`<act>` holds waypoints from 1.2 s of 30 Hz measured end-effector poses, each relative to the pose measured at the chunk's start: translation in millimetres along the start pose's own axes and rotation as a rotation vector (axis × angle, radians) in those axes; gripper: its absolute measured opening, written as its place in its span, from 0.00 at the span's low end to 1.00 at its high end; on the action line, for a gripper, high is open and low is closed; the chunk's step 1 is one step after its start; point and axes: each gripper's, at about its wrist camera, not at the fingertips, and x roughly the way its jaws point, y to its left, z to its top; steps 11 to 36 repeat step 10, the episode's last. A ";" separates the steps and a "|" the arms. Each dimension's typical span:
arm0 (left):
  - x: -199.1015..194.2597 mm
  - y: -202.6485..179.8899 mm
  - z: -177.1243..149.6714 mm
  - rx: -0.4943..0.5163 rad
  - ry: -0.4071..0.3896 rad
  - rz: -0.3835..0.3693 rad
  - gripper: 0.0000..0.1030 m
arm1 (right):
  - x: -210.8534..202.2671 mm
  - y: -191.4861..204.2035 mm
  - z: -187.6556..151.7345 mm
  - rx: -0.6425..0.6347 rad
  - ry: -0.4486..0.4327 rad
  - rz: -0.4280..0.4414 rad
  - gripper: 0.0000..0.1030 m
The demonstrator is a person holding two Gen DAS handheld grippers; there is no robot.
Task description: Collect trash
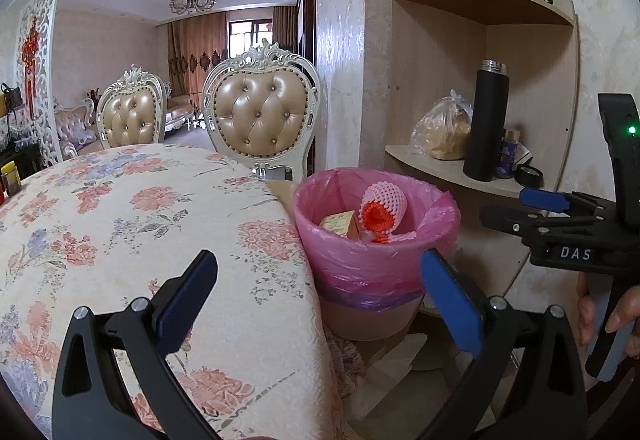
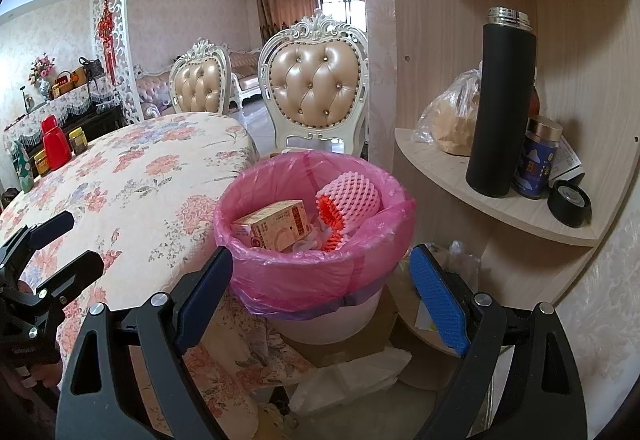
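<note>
The floral-clothed table (image 2: 132,175) fills the left; just right of its edge stands the pink-lined bin (image 2: 316,272), directly ahead of the right gripper (image 2: 320,296), the nearer one. Both it and the left gripper (image 1: 320,304) gape, released and empty. Inside the bin lie a small carton (image 2: 276,230) and a pink foam net (image 2: 352,195), tilted.

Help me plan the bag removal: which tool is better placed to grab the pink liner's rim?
Right, probably. The right tool is open and faces the pink plastic bin liner, its rim between the blue pads. The left tool, also open, sits half over the floral-clothed table.
</note>
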 end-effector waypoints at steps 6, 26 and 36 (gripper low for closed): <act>-2.8 3.1 3.5 -0.007 0.006 -0.007 0.96 | 3.9 4.5 1.5 0.005 0.000 0.017 0.83; -15.5 14.2 8.5 -0.008 -0.003 0.052 0.96 | 11.5 25.5 7.6 -0.030 -0.004 0.065 0.83; -15.5 14.2 8.5 -0.008 -0.003 0.052 0.96 | 11.5 25.5 7.6 -0.030 -0.004 0.065 0.83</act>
